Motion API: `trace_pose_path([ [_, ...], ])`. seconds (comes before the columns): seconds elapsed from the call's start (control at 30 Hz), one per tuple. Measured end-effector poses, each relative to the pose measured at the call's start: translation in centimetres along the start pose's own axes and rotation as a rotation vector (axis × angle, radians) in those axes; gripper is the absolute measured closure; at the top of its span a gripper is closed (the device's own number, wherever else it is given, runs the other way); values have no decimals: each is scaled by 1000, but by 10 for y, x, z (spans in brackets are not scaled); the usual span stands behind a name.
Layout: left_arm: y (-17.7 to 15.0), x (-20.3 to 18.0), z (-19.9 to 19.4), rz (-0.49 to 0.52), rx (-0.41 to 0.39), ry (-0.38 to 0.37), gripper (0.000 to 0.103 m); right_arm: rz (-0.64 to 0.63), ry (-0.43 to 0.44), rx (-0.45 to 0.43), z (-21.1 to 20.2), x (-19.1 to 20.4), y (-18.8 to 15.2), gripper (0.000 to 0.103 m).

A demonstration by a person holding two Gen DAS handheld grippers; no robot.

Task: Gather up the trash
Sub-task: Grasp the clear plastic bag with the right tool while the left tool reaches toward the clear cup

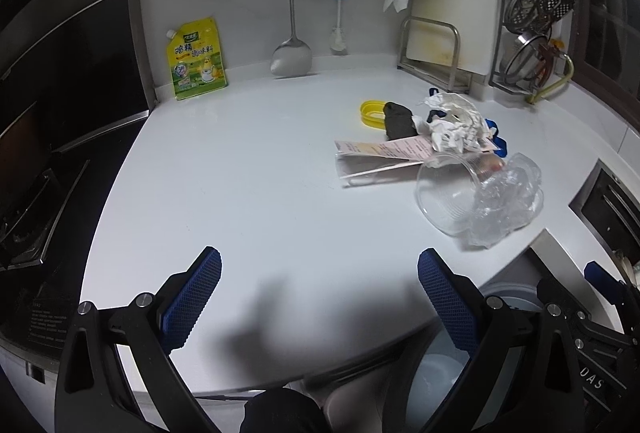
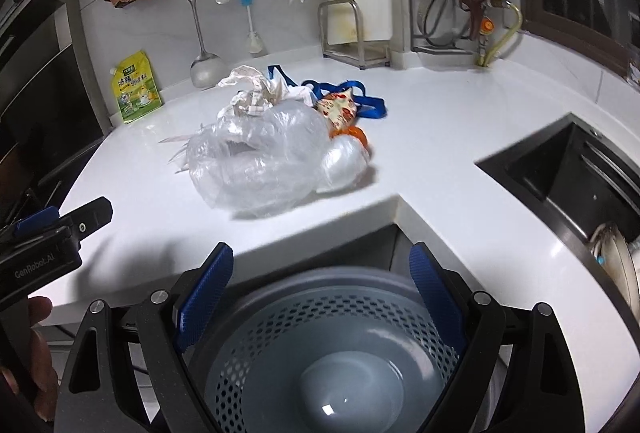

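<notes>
Right wrist view: nothing is being gripped yet, both tongs are being held wide open and empty.

Crumpled clear plastic bag (image 2: 256,161) is lying mid-counter near the edge, above the grey perforated bin (image 2: 332,353); right gripper (image 2: 320,297) is probably best lowered onto it first, left gripper (image 1: 320,297) kept clear.

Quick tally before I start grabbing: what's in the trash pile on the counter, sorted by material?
Clear plastic: 2, the cup and the crumpled bag
Paper: 3, the crumpled wad, the pink receipt, the printed wrapper
Yellow lid: 1
Dark lump: 1
Blue strap: 1
Total: 8 visible; more may be hidden underneath.
</notes>
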State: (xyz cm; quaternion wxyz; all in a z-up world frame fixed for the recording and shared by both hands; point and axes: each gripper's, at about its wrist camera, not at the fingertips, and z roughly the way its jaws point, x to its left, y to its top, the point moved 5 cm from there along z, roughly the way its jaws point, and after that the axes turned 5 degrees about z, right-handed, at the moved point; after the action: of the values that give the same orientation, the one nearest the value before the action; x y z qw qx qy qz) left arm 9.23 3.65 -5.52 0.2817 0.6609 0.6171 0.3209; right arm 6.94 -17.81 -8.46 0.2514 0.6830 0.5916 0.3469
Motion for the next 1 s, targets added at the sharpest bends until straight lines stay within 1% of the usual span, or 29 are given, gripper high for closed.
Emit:
trace_pose_path([
  [0.1, 2, 4, 6, -11, 3, -2, 6, -24, 2, -22, 5, 4, 11, 17],
  [0.23, 3, 3, 9, -15, 6, -14, 6, -16, 9, -29, 15, 0, 26, 17],
  [0.37, 1, 0, 13, -12, 13, -24, 6, -30, 3, -18, 30, -2, 38, 17],
  [0.63, 0, -2, 17, -7, 21, -24, 6, -79, 27, 8, 58, -2, 58, 17],
  [0.8, 0, -4, 20, -8, 27, -27, 6, -104, 44, 32, 73, -2, 58, 18],
  [0.83, 0, -4, 20, -7, 28, -27, 6, -103, 53, 36, 74, -2, 57, 19],
  [0.93, 1, -7, 22, -8, 29, -41, 6, -109, 77, 46, 75, 1, 55, 36],
  [1.0, 1, -11, 23, -11, 30, -69, 6, -123, 86, 46, 74, 3, 53, 43],
])
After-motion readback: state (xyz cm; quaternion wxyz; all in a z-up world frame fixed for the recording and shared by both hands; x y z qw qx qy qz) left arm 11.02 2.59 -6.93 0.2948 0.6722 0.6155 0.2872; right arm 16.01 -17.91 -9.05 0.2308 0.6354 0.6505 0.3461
